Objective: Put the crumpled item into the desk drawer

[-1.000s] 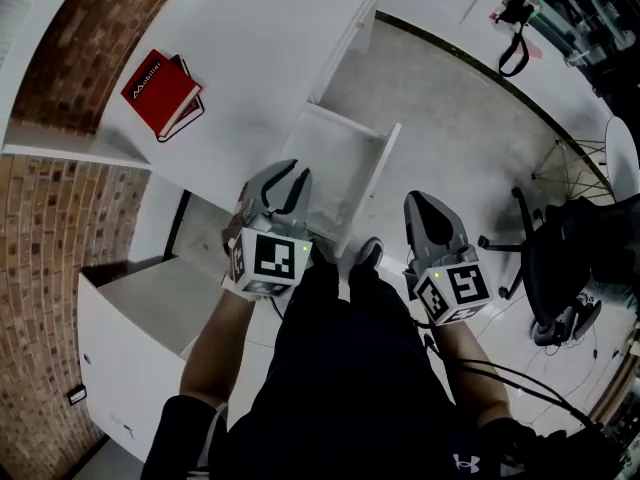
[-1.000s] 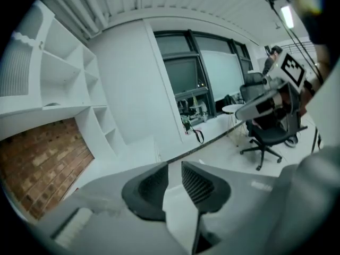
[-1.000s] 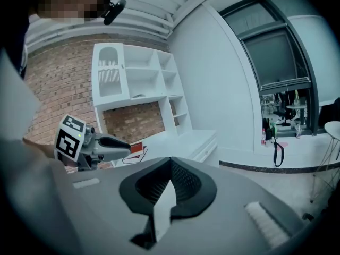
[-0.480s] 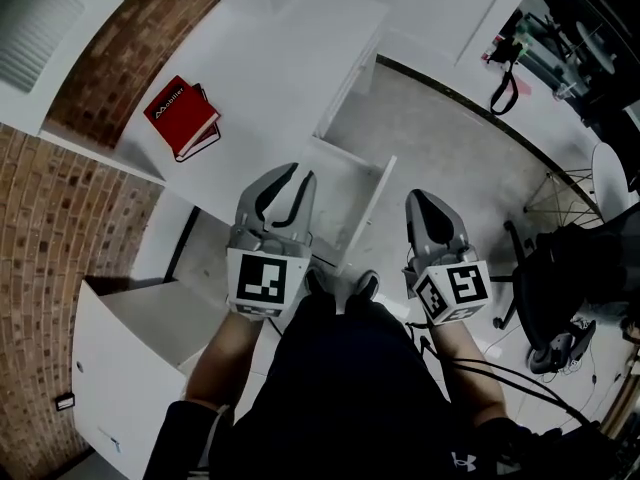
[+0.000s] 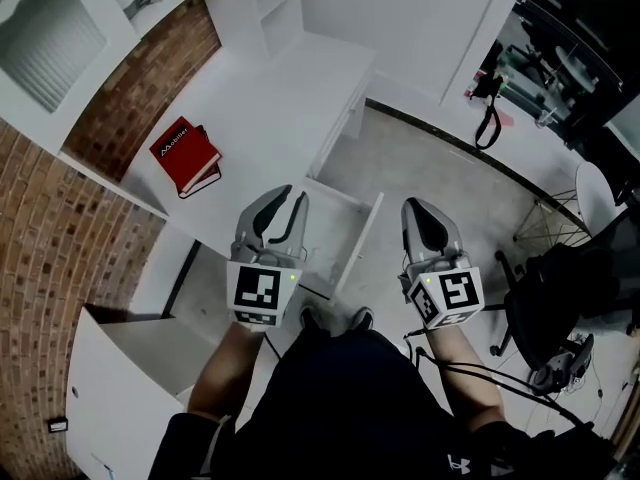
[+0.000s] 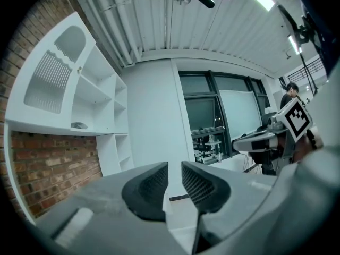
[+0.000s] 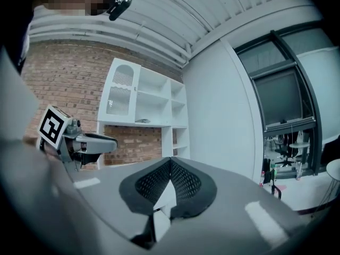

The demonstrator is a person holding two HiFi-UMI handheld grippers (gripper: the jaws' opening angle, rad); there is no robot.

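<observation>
The white desk [image 5: 285, 88] stands ahead, with its open drawer [image 5: 362, 236] pulled out between my two grippers. No crumpled item shows in any view. In the head view my left gripper [image 5: 287, 202] hovers over the desk's front edge, just left of the drawer. Its jaws stand a narrow gap apart with nothing between them [image 6: 174, 168]. My right gripper [image 5: 414, 208] is held over the floor to the right of the drawer. Its jaws meet at the tips and hold nothing [image 7: 170, 161]. Both grippers point level into the room.
A red book [image 5: 186, 154] lies on the desk's left part. White shelves [image 5: 60, 28] hang on the brick wall behind it. A white cabinet door [image 5: 105, 388] stands open at lower left. An office chair [image 5: 560, 288] is at the right.
Both grippers have risen and drawn back; the left one was over the drawer and now sits beside it. The head view has tilted up to take in more of the desk and shelves.
</observation>
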